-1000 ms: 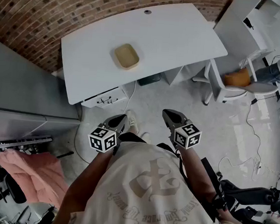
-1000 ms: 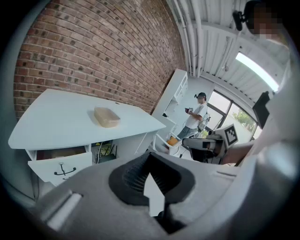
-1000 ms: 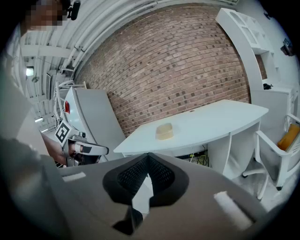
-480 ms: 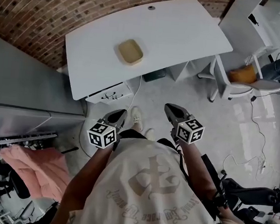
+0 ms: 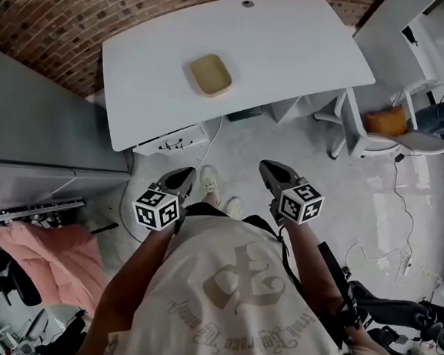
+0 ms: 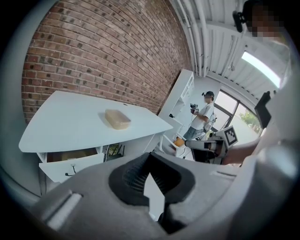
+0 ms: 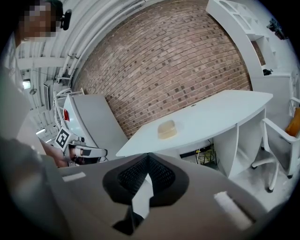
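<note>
Head view: the left gripper [image 5: 182, 176] and right gripper [image 5: 272, 170] are held out in front of the person's chest over the pale floor [image 5: 286, 147], both aimed toward 12 o'clock. They stand well apart, and a white shoe [image 5: 208, 184] shows between them. The white counter [image 5: 296, 40] lies beyond, at 12 o'clock, against a brick wall [image 5: 59, 4]. A tan rectangular container [image 5: 210, 74] rests left of the counter's middle, well clear of both grippers. A drawer unit [image 5: 171, 140] sits under the counter's near edge. A white chair [image 5: 364, 139] with an orange cushion stands at 2 o'clock, a grey cabinet [image 5: 33, 125] at 9 o'clock and a pink cloth [image 5: 42, 246] at 8 o'clock.

Left gripper view: the jaws are closed, their tips meeting with nothing between them. The tan rectangular container [image 6: 117, 119] sits on the counter [image 6: 61, 129] at 11 o'clock, far beyond the tips. A drawer [image 6: 70, 161] below it is pulled partly out. The right gripper [image 6: 201, 144] shows at 3 o'clock, and another person [image 6: 201, 119] stands farther off.

Right gripper view: these jaws are also shut tip to tip and empty. The container [image 7: 167, 129] lies on the counter [image 7: 229, 112] at 12 o'clock, well away. The left gripper [image 7: 93, 151] appears at 9 o'clock and the chair [image 7: 281, 145] at 3 o'clock.
</note>
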`<state>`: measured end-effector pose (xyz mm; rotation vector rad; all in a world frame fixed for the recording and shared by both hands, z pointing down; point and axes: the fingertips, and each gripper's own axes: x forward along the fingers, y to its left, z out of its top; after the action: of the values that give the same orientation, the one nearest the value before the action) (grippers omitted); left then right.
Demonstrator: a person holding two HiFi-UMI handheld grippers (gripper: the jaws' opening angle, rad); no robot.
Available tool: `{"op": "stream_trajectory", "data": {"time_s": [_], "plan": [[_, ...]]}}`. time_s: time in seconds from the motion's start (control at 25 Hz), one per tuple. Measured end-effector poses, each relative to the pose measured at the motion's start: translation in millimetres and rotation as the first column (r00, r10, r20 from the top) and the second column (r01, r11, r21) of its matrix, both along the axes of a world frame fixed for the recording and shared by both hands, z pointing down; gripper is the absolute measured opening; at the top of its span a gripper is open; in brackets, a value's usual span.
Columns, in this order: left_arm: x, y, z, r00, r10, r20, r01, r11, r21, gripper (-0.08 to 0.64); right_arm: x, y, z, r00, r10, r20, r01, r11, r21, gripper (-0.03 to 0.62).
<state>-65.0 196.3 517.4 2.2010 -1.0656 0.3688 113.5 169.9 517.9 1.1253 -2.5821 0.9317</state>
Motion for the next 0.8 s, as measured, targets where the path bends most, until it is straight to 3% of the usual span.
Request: {"op": "stream_trajectory", "data": {"time_s": [0.8], "plan": [[-37.2, -108.8, 7.3, 0.996, 0.006, -0.087, -0.006, 1.000, 0.008, 0.003, -40.6, -105.9, -2.6, 0.996, 0.012, -0.084, -0.013, 1.000, -0.015, 0.008]]}}
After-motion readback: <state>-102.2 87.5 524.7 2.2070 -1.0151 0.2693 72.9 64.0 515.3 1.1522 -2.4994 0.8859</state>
